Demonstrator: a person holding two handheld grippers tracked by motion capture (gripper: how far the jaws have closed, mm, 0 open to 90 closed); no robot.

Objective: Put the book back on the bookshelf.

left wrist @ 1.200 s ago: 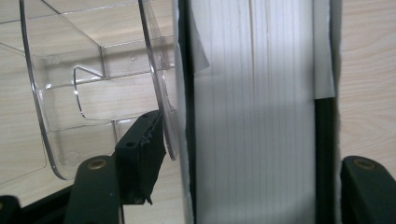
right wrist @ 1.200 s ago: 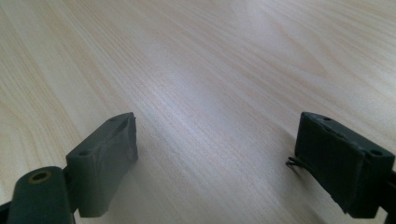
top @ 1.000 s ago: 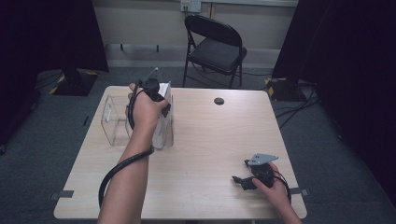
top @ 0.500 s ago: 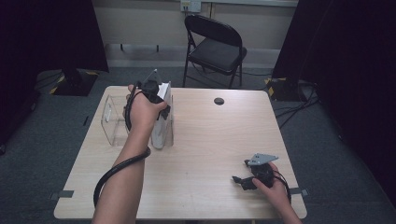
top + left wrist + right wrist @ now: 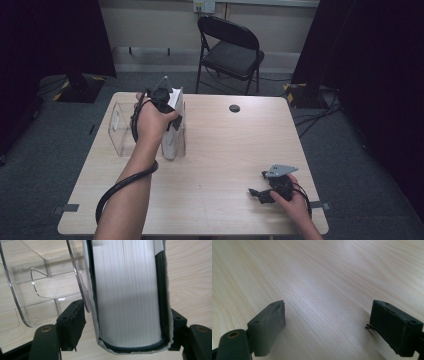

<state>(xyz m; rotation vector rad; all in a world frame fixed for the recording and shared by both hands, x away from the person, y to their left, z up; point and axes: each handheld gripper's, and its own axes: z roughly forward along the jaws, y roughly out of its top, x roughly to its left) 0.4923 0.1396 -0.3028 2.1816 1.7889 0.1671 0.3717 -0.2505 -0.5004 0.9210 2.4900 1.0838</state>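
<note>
My left gripper (image 5: pixel 167 102) sits high at the end of a stretched forearm, jaws having just been opening, a visible gap at one pad (image 5: pixel 72 323). My right gripper (image 5: pixel 260 192) rests low, jaws parted wide (nothing between them).

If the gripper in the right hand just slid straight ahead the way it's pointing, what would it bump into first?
Probably nothing: ahead of the right gripper its own view shows bare wooden table as far as the picture reaches. Its jaws stand open, nothing between them.
</note>
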